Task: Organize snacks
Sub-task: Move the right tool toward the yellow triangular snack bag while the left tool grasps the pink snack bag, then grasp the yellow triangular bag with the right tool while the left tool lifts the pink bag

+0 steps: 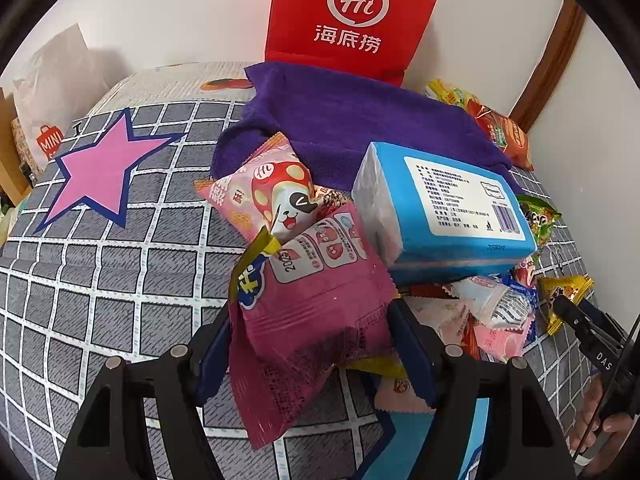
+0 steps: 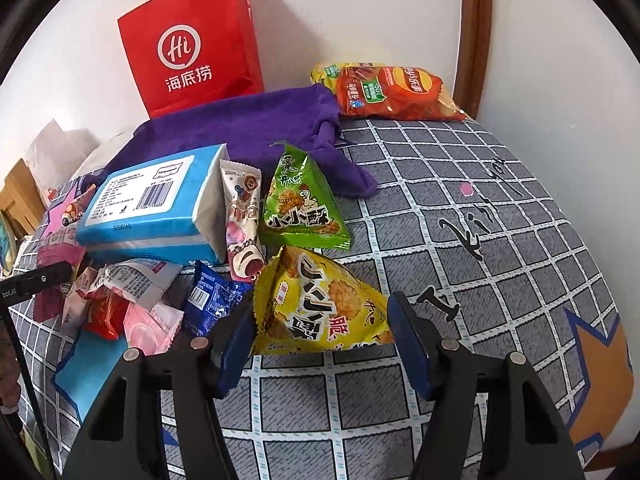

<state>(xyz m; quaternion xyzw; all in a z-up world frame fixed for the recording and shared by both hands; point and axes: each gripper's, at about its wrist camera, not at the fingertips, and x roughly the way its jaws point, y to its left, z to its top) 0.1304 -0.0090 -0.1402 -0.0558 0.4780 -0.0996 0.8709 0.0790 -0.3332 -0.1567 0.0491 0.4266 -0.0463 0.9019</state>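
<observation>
My left gripper (image 1: 312, 344) is open, its jaws either side of a magenta snack packet (image 1: 308, 308) that lies on the bed; whether the pads touch it I cannot tell. A pink mushroom-print packet (image 1: 276, 192) lies just beyond it. My right gripper (image 2: 322, 340) is open around a yellow triangular snack bag (image 2: 320, 312). A green triangular bag (image 2: 302, 208) lies behind that. A pile of small packets (image 2: 132, 296) sits to the left. The red paper bag (image 2: 192, 44) stands at the wall.
A blue tissue pack (image 1: 444, 208) rests on the snack pile. A purple towel (image 1: 344, 120) is spread before the red bag (image 1: 352, 16). An orange chip bag (image 2: 392, 92) lies at the far right by the wooden frame. The bed cover (image 2: 480, 240) is grey checked.
</observation>
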